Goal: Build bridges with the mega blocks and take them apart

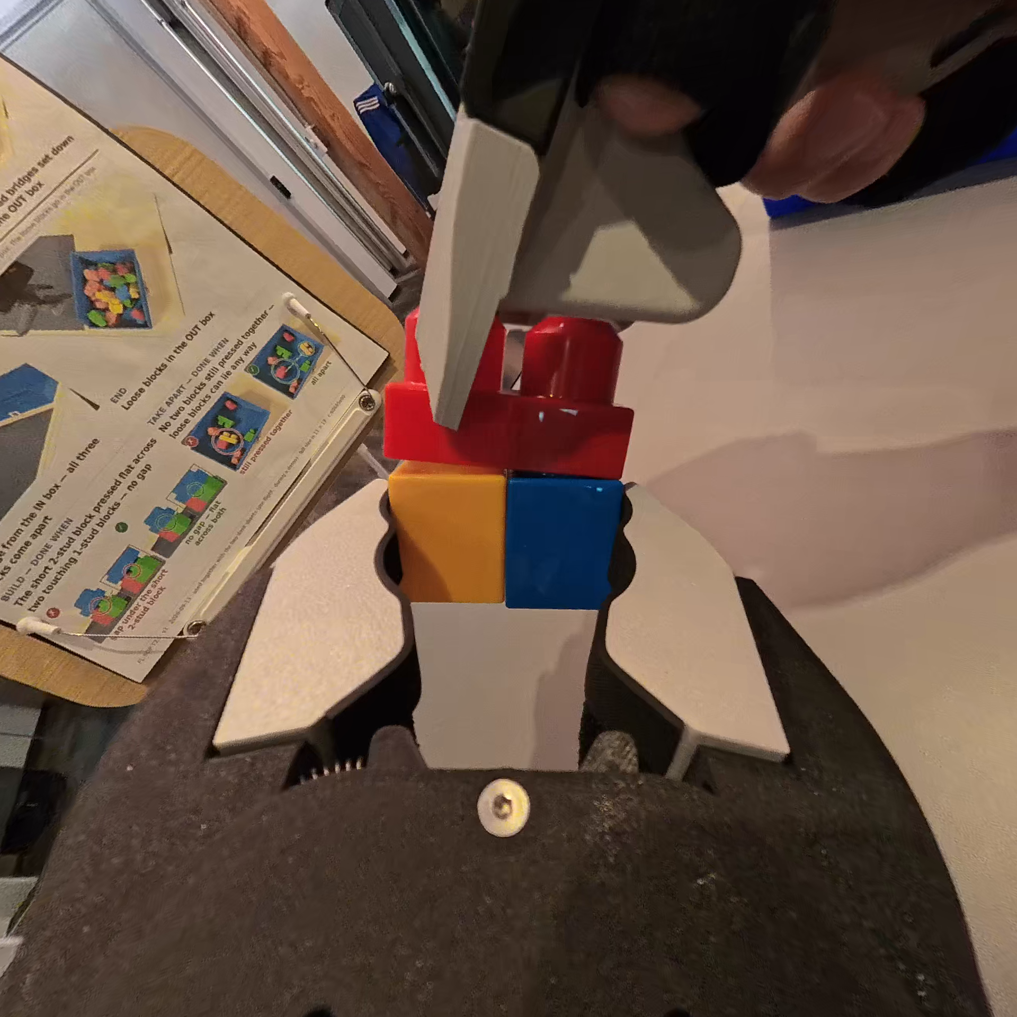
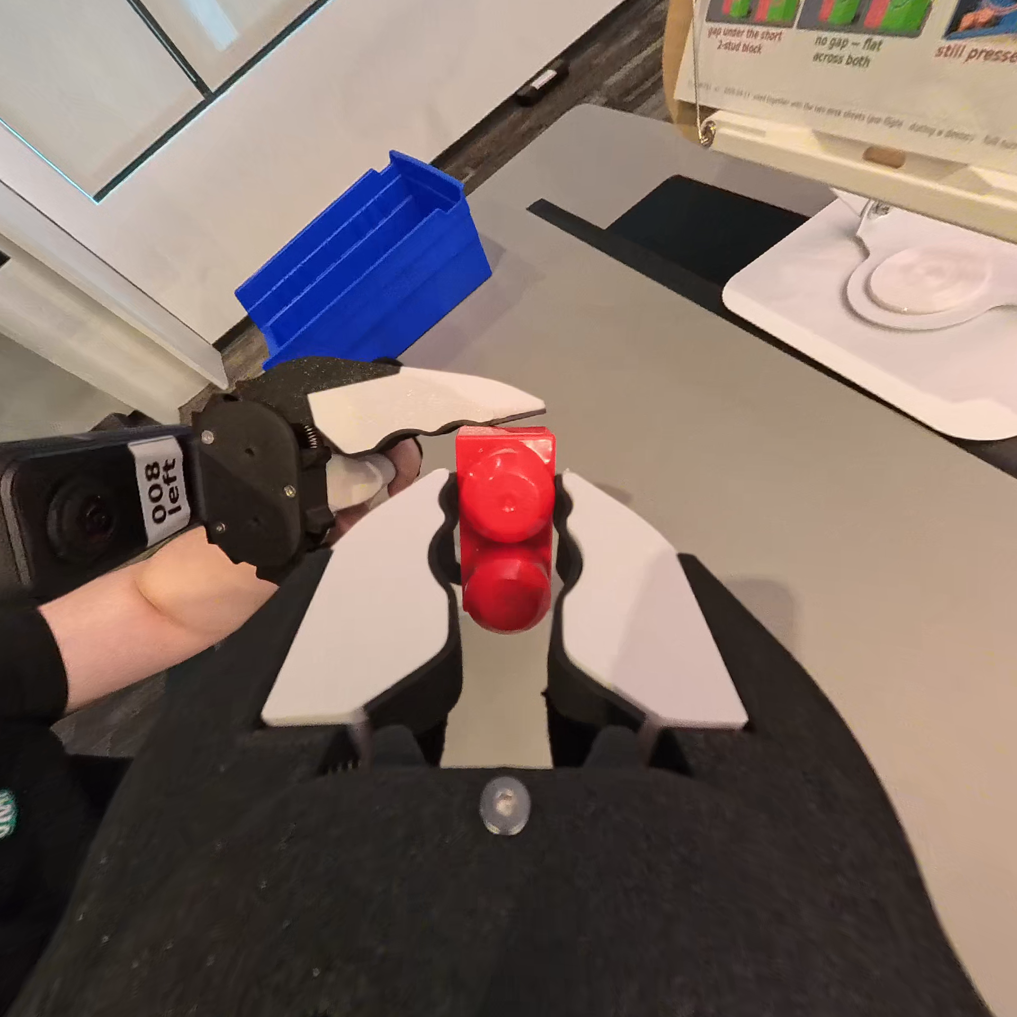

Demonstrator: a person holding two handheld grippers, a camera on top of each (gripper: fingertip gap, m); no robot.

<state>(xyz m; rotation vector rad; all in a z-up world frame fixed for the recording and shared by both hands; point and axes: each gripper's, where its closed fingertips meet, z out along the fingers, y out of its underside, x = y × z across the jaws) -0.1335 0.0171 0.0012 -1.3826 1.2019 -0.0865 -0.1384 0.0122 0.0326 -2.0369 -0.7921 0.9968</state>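
My left gripper (image 1: 505, 490) is shut on a yellow block (image 1: 448, 536) and a blue block (image 1: 558, 542) held side by side and touching. A red two-stud block (image 1: 512, 435) lies across the tops of both. My right gripper (image 1: 528, 357) comes down from above and is shut on the red block. In the right wrist view the right gripper (image 2: 503, 479) clamps the red block (image 2: 503, 528) by its long sides, studs facing the camera. The left gripper's upper finger (image 2: 418, 402) reaches in from the left, just past the red block. The yellow and blue blocks are hidden there.
An empty blue bin (image 2: 368, 264) stands at the far left edge of the grey table (image 2: 715, 440). An instruction sheet on a wooden board (image 1: 165, 413) stands on a white stand base (image 2: 880, 308) at the far right, next to a black mat (image 2: 704, 231).
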